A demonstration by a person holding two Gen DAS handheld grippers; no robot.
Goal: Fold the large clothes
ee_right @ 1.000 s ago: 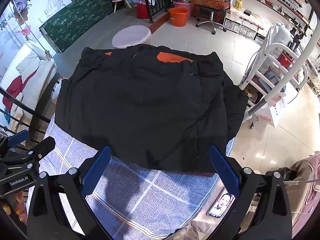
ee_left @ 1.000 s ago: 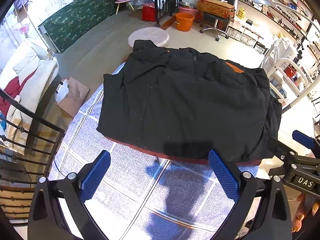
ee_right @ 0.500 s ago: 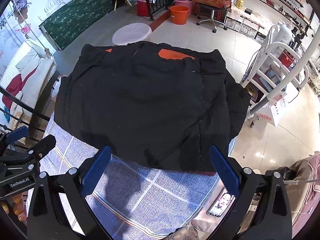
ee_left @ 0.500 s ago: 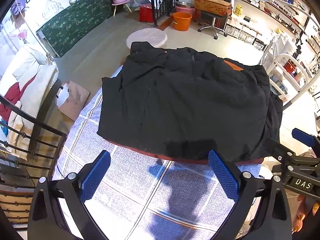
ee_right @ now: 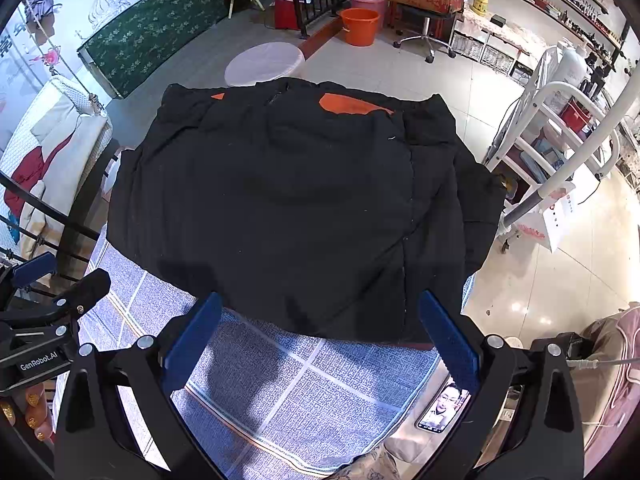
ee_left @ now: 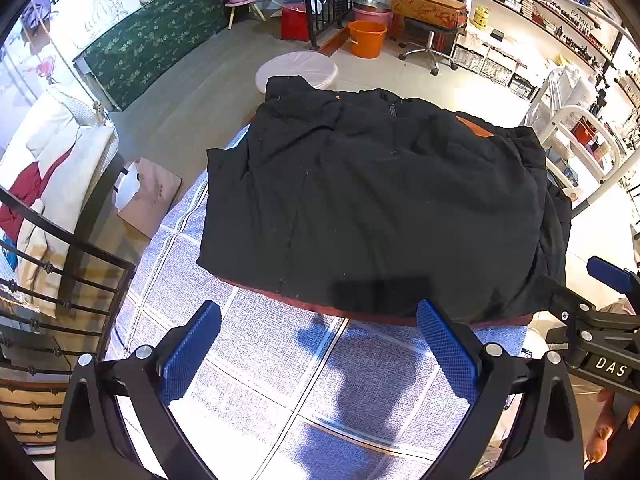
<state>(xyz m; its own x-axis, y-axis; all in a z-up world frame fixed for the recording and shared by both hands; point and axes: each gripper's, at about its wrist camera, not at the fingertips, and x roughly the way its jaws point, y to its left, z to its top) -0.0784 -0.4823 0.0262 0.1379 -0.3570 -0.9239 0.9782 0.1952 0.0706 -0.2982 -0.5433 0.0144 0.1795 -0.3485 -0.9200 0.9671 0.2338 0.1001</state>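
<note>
My left gripper [ee_left: 318, 346] is spread wide and empty over the checked cloth [ee_left: 280, 360]; the black jacket [ee_left: 380, 208] lies at twelve o'clock, its long axis running nine to three. My right gripper [ee_right: 320, 340], equally wide and empty, looks nearer the hem, its blue pads [ee_right: 448, 344] reaching it.

A blue checked cloth [ee_left: 280, 360] covers the surface. Beyond it on the tiled floor stand a round white stool [ee_left: 297, 72], an orange bucket [ee_left: 367, 38], and a swivel chair [ee_right: 426, 28]. A green patterned counter [ee_right: 160, 28] runs along the far left. A phone [ee_right: 442, 408] lies at the cloth's near right edge.
</note>
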